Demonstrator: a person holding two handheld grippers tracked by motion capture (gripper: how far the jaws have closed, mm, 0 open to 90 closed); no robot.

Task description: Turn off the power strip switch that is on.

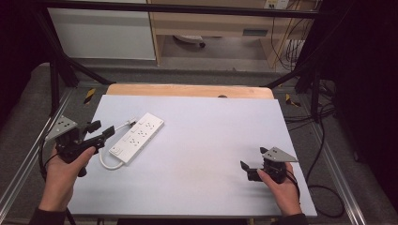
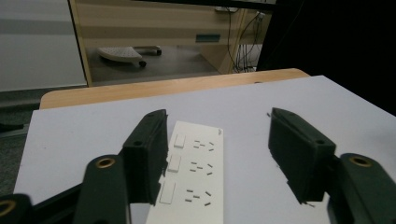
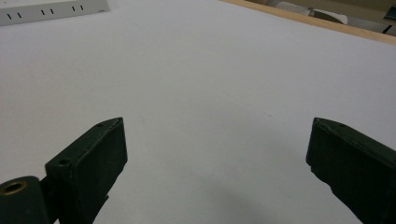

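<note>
A white power strip point(image 1: 137, 137) lies slanted on the pale grey mat at the left, its white cord point(image 1: 107, 164) curling off its near end. My left gripper point(image 1: 104, 129), held in a hand, hovers just left of the strip and points toward it. In the left gripper view the strip point(image 2: 194, 177) runs away between my black jaws point(image 2: 217, 121), which stand apart without pressing on it. My right gripper point(image 1: 253, 158) rests low at the mat's right side, open over bare mat point(image 3: 218, 123). One end of the strip point(image 3: 51, 11) shows far off in the right gripper view.
The mat point(image 1: 202, 140) covers a wooden table whose far edge point(image 1: 187, 90) shows beyond it. Black frame posts point(image 1: 54, 79) stand at the back corners. Cables point(image 1: 324, 187) trail on the floor at right. A cabinet and a chair base point(image 2: 121, 53) lie beyond the table.
</note>
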